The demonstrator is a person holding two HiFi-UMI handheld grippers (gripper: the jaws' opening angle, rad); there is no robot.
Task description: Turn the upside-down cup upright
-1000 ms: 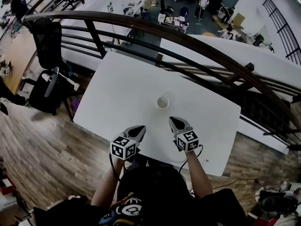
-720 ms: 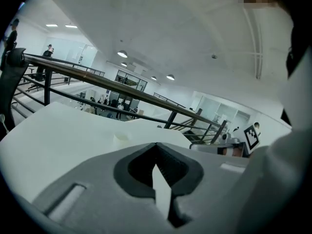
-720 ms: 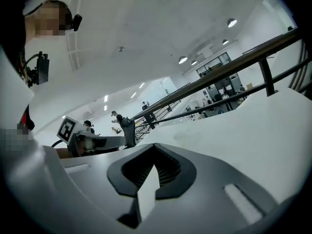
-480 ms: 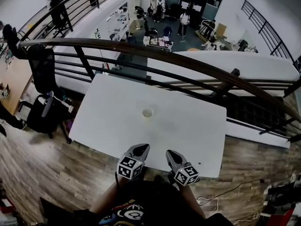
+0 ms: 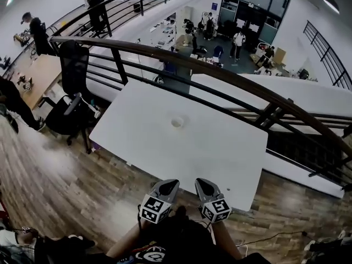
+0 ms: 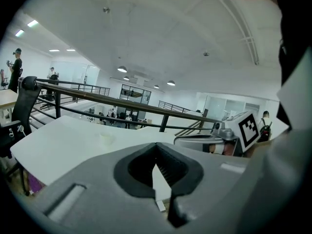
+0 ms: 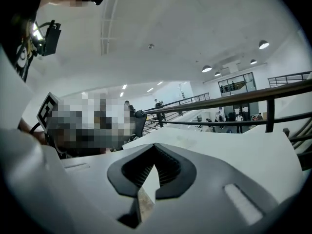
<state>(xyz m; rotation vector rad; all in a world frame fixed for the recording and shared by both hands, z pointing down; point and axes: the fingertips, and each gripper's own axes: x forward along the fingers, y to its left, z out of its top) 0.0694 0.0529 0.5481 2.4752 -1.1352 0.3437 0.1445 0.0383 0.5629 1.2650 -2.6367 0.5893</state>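
Observation:
A small white cup stands alone near the middle of the white table; its rim shows as a ring, so its mouth seems to face up. The left gripper view shows the cup far off on the table top. My left gripper and right gripper hang side by side close to my body, off the table's near edge and well short of the cup. Both are shut with nothing between the jaws, as the left gripper and right gripper show in their own views. The right gripper also shows in the left gripper view.
A dark curved railing runs behind the table's far edge, with a lower floor and people beyond. A black office chair stands left of the table. Wooden floor lies between me and the table.
Both grippers drew back from over the table's near part toward my body and now sit off its edge. The cup stays where it was; the head view tilted up.

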